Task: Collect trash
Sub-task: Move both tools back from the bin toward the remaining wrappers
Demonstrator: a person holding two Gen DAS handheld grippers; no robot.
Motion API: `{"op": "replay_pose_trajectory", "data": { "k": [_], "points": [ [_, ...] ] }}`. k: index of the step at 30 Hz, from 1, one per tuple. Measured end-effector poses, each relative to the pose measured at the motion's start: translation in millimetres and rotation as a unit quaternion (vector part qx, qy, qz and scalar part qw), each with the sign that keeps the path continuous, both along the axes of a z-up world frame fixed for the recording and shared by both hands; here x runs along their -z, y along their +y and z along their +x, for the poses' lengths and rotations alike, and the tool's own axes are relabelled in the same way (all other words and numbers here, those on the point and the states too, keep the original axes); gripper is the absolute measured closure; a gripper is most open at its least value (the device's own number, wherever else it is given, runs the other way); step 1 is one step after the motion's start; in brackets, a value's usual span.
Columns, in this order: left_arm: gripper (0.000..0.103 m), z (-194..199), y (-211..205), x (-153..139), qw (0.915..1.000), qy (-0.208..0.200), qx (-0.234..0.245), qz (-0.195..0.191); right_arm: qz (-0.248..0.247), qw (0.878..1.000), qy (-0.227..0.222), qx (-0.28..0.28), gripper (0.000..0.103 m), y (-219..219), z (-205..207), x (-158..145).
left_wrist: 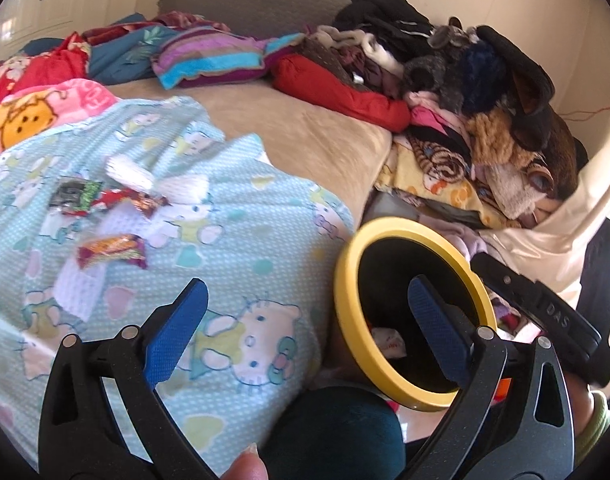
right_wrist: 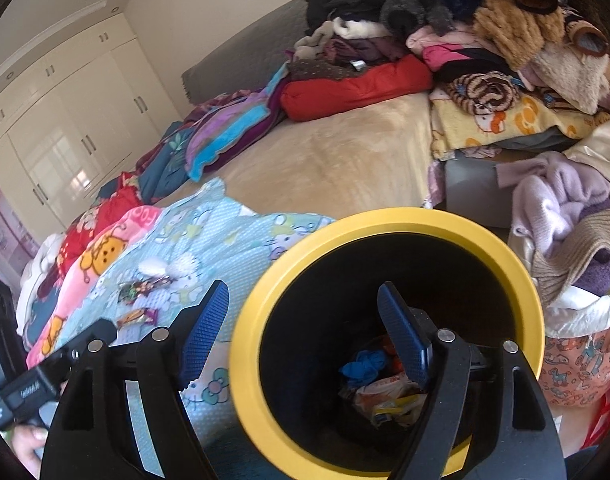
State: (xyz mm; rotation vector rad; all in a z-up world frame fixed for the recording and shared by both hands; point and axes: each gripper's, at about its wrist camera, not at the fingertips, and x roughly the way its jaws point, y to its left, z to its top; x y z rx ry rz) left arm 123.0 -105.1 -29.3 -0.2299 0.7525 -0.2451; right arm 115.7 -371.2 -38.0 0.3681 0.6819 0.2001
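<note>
While both grippers hang over the bed's near edge, the left gripper (left_wrist: pixel 305 316) stands with its jaws wide and nothing between them. The right gripper (right_wrist: pixel 305 332) straddles the yellow rim of the black bin (right_wrist: pixel 389 220), jaws spread, one finger inside; whether the pads press the rim cannot be told. Wrappers (left_wrist: pixel 113 252) and white tissues (left_wrist: pixel 129 170) lie on the blue cartoon blanket (left_wrist: pixel 233 240), left of the bin. Trash (right_wrist: pixel 385 394) sits at the bin's bottom.
</note>
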Motion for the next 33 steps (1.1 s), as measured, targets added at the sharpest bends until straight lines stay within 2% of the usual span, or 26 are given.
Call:
{"op": "replay_pose_trajectory", "data": {
  "k": [18, 33],
  "points": [
    [0.011, -4.5, 62.3, -4.4, 0.9973, -0.006, -0.071, -0.016, -0.009, 0.995, -0.02, -0.096, 0.028, 61.7, -12.3, -14.3],
    [0.011, -7.2, 132.3, 1.7, 0.9875, -0.003, -0.153, -0.038, -0.028, 0.988, -0.014, -0.15, 0.028, 113.9, -9.6, -12.4]
  ]
}}
